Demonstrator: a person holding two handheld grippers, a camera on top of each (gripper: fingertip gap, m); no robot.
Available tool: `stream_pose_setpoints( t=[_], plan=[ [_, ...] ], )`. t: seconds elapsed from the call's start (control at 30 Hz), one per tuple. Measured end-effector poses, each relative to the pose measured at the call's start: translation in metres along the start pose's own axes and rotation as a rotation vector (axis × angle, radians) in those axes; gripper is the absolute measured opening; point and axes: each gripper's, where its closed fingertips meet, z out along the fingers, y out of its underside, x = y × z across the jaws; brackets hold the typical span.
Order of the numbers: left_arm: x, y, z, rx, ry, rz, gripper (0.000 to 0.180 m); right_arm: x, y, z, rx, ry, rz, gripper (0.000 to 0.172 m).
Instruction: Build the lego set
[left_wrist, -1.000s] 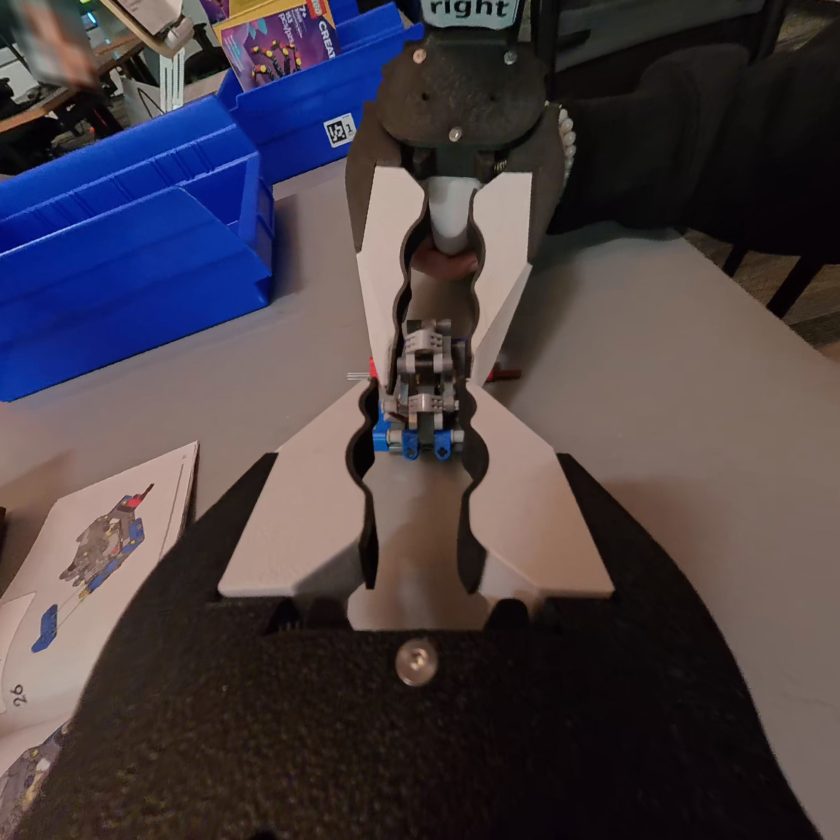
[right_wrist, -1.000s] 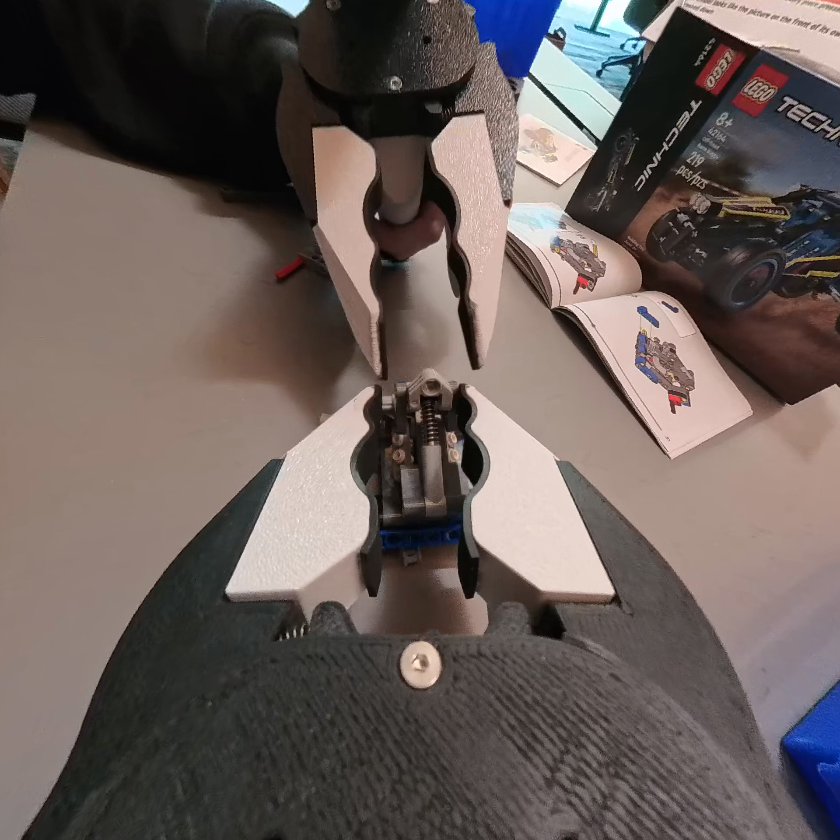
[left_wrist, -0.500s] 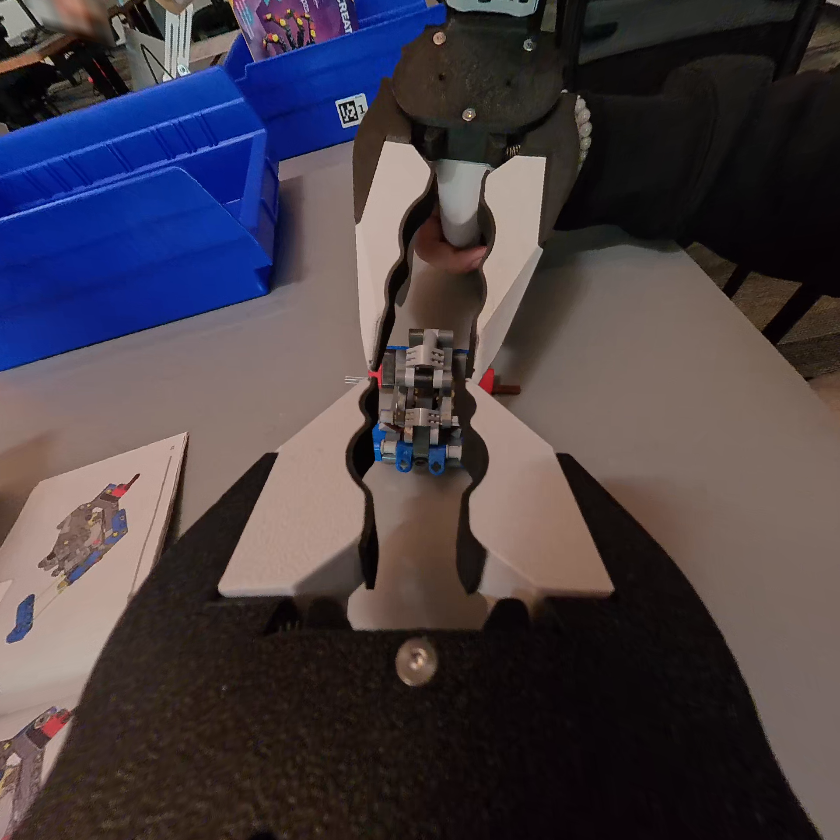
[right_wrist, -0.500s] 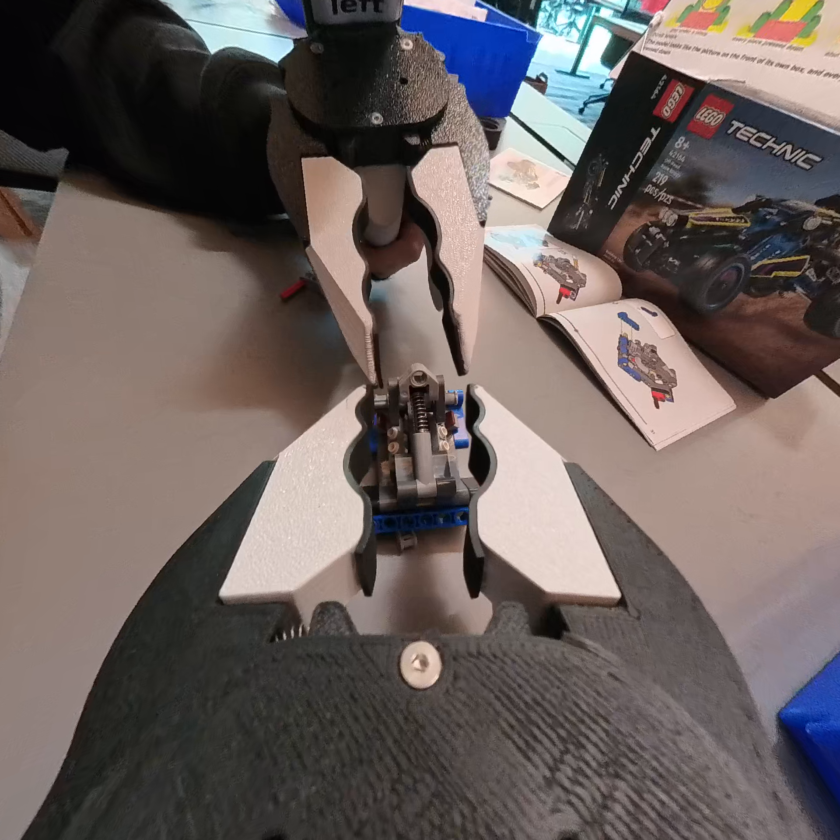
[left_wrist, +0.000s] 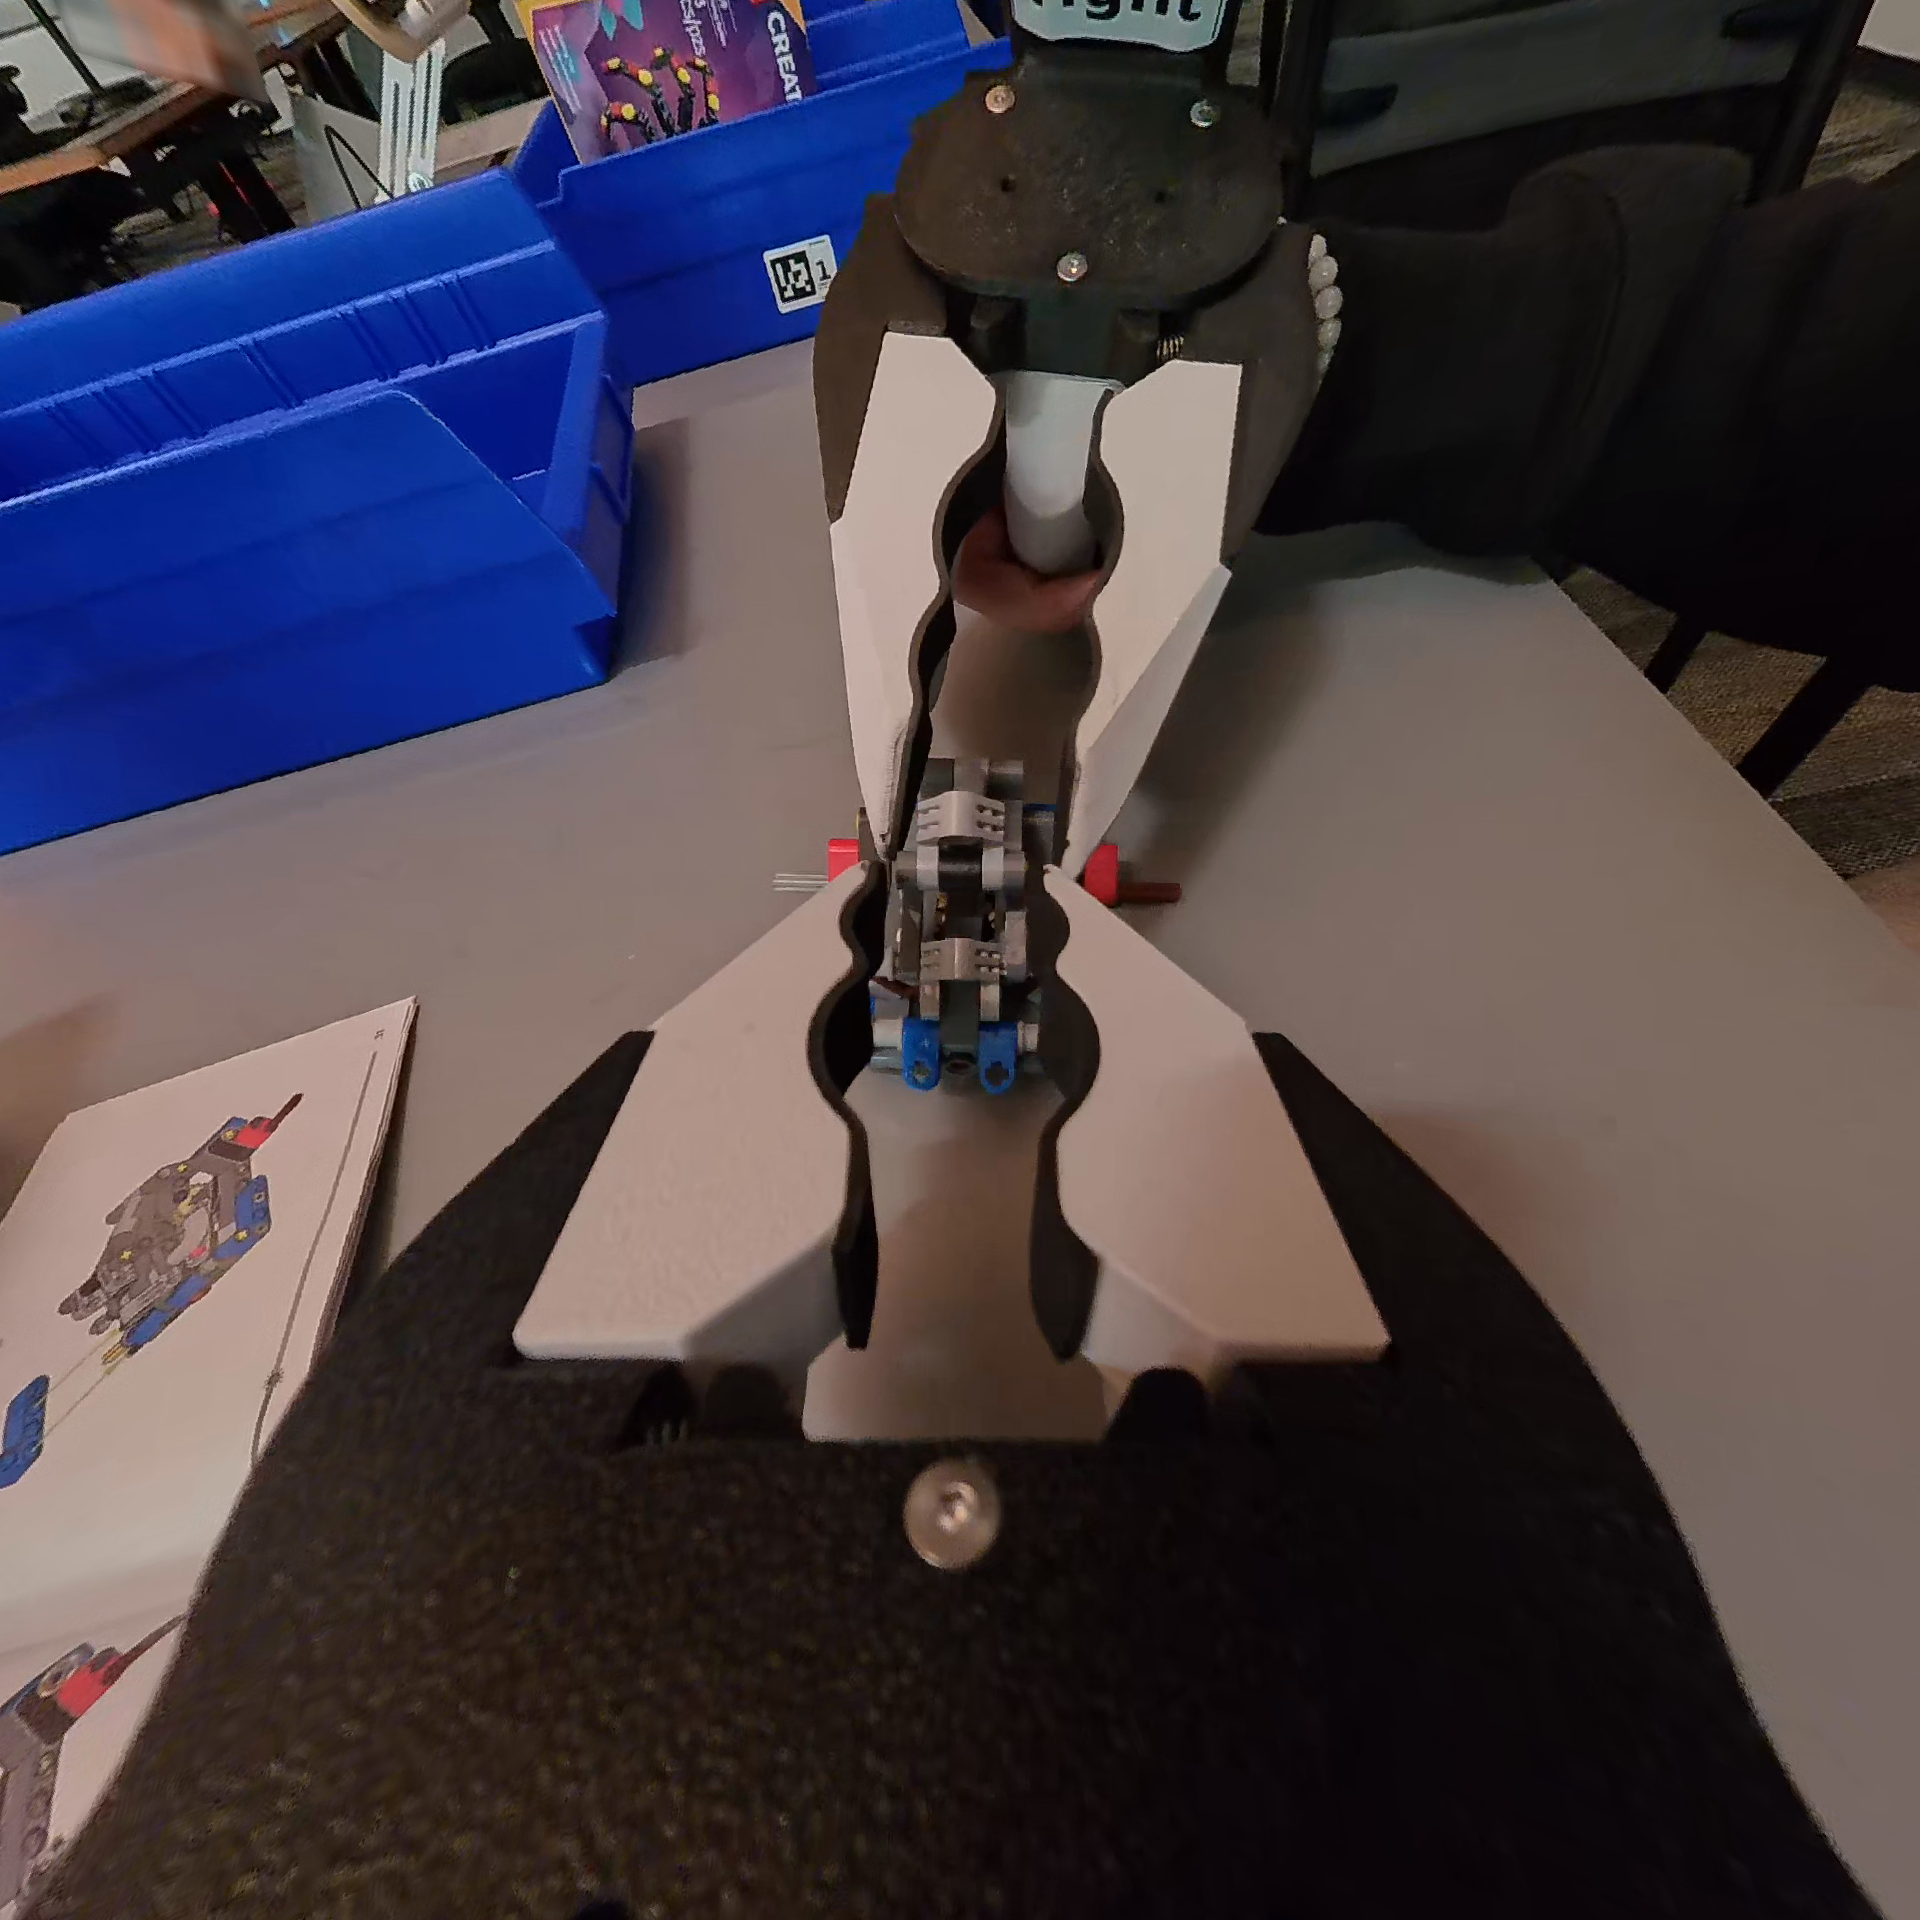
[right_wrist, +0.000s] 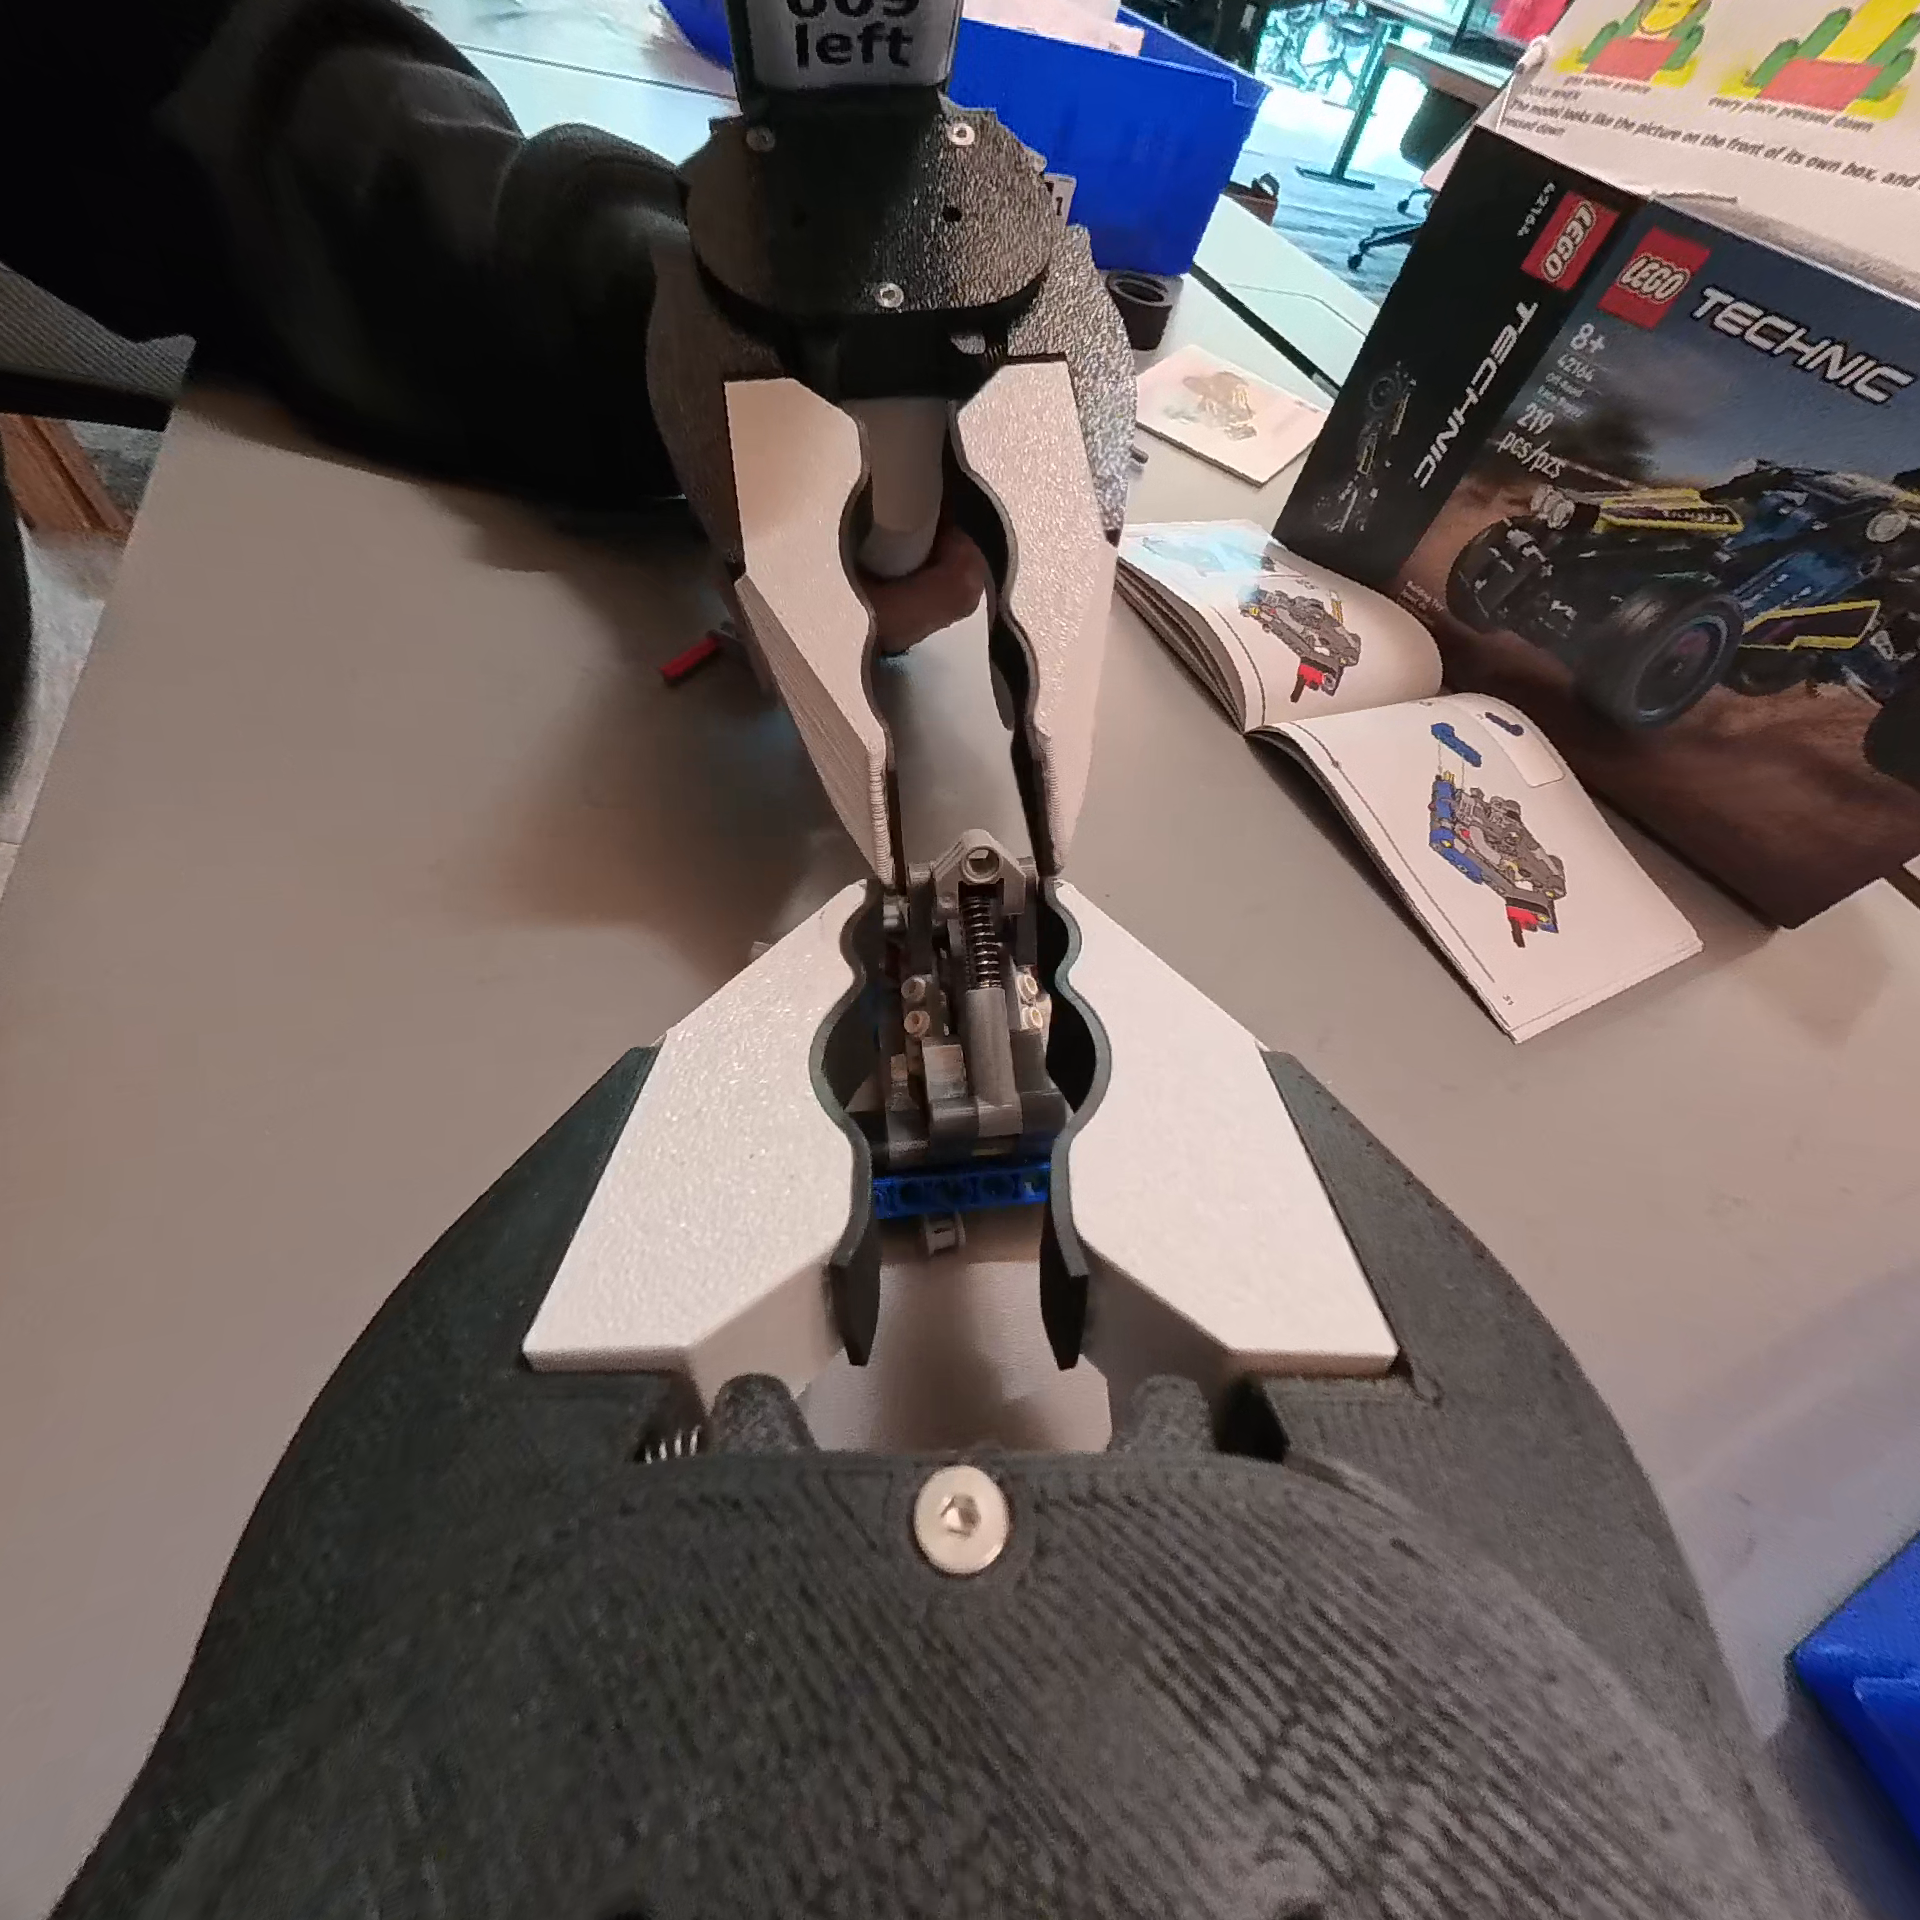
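A small grey and blue brick assembly (left_wrist: 961, 935) with a black spring rests on the grey table (left_wrist: 1455, 935). My left gripper (left_wrist: 961, 888) is shut on its sides from the near end. My right gripper (left_wrist: 977, 831) comes from the opposite side, its fingertips almost meeting mine. In the right wrist view the assembly (right_wrist: 977, 1039) sits between my right gripper's (right_wrist: 961, 894) fingers, which press on its flanks. The left gripper (right_wrist: 966, 857) clasps the far end at the grey spring mount. A person's hands hold both handles.
Blue bins (left_wrist: 291, 540) stand at the back left of the left wrist view. An open instruction booklet (right_wrist: 1455, 831) and a toy set box (right_wrist: 1662, 520) lie to the right. Small red pieces (left_wrist: 1101, 868) lie beside the fingertips. Another red piece (right_wrist: 691, 657) lies farther off. Only a small space, under 4 cm, lies between the two pairs of fingers.
The left jaws narrowed onto the assembly. The right jaws widened, slid further along the assembly, then narrowed onto it. The two grippers came closer tip to tip.
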Motion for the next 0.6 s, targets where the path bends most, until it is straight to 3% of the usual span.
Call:
stream_pose_setpoints(
  t=[0.6],
  plan=[
    [0.0034, 0.0033, 0.0052, -0.032, -0.010, -0.011, 0.026, -0.0044, 0.0028, 0.0011, -0.021, -0.008, -0.031, 0.033]
  ],
)
